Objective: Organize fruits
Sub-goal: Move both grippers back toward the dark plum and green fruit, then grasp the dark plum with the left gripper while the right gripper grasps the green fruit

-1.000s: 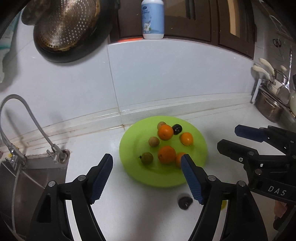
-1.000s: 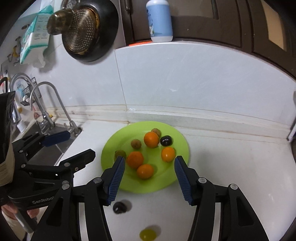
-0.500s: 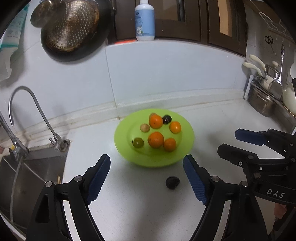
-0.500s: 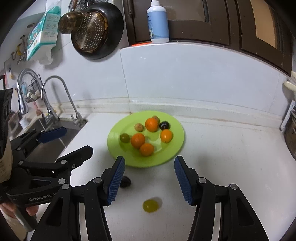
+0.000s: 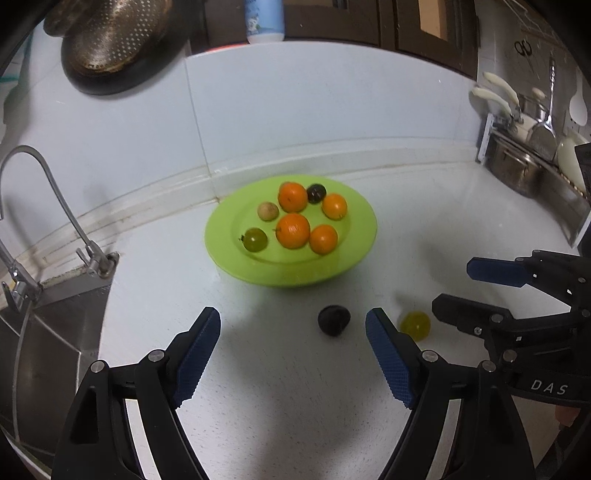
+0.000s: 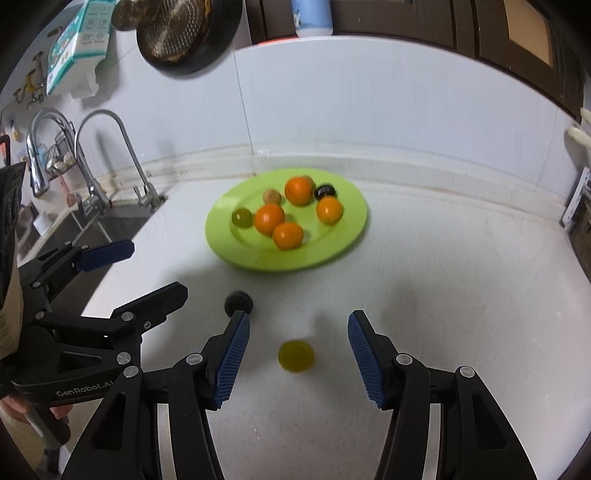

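Note:
A green plate [image 5: 354,254] [image 6: 332,251] on the white counter holds several oranges, a dark plum, a green fruit and a brown one. A dark fruit [image 5: 333,319] [image 6: 238,302] lies on the counter in front of the plate. A yellow-green fruit [image 5: 416,324] [image 6: 296,355] lies to its right. My left gripper [image 5: 291,354] is open and empty, with the dark fruit just ahead between its fingers. My right gripper [image 6: 298,354] is open, with the yellow-green fruit between its fingertips, untouched.
A sink [image 5: 48,332] with a tap [image 5: 55,206] lies at the left. Pots and utensils [image 5: 524,162] stand at the right. A pan with a strainer [image 5: 110,40] hangs on the tiled wall. A bottle [image 5: 264,18] stands on the ledge.
Both grippers have drawn back from the plate. The dark fruit and the yellow-green fruit have come into fuller view, closer between the fingers. Both stay open.

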`<move>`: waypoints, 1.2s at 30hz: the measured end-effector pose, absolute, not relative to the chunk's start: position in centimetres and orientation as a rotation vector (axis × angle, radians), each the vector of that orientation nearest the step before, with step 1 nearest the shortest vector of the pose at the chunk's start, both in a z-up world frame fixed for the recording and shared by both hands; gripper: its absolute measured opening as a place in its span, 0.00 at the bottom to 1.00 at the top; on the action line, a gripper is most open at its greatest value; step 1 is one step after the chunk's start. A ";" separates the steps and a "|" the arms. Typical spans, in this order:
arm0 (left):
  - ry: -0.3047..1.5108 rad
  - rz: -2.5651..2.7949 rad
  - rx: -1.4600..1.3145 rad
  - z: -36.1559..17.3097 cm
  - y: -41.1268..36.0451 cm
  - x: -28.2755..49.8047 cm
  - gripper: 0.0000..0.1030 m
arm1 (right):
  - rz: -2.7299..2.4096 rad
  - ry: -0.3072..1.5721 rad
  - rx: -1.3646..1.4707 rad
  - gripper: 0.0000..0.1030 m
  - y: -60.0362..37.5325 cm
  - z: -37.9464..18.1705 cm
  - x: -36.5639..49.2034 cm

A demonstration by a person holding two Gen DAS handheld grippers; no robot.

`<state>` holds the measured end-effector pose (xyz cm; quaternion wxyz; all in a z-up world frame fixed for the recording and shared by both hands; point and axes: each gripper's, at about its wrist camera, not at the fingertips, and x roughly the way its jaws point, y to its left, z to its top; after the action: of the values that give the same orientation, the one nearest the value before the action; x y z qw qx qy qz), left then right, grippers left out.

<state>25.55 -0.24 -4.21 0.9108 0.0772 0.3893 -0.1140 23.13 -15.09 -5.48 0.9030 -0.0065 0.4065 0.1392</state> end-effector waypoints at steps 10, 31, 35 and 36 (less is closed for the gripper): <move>0.830 -0.291 0.216 -6.9 -1.2 26.4 0.78 | 0.289 0.926 -0.020 0.55 -15.1 -8.4 23.3; 0.945 -0.357 0.166 -10.0 -2.9 29.6 0.46 | 0.324 1.008 0.031 0.40 -14.8 -10.7 24.9; 0.957 -0.365 0.164 -10.2 -3.0 29.7 0.34 | 0.339 1.019 0.045 0.34 -14.7 -10.9 25.0; 0.958 -0.369 0.163 -10.2 -3.0 29.7 0.31 | 0.340 1.017 0.044 0.32 -14.6 -10.9 24.9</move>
<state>29.66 -3.04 -10.22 0.8680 0.0777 0.4577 -0.1762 24.92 -14.63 -10.93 0.8594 0.0209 0.4844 0.1622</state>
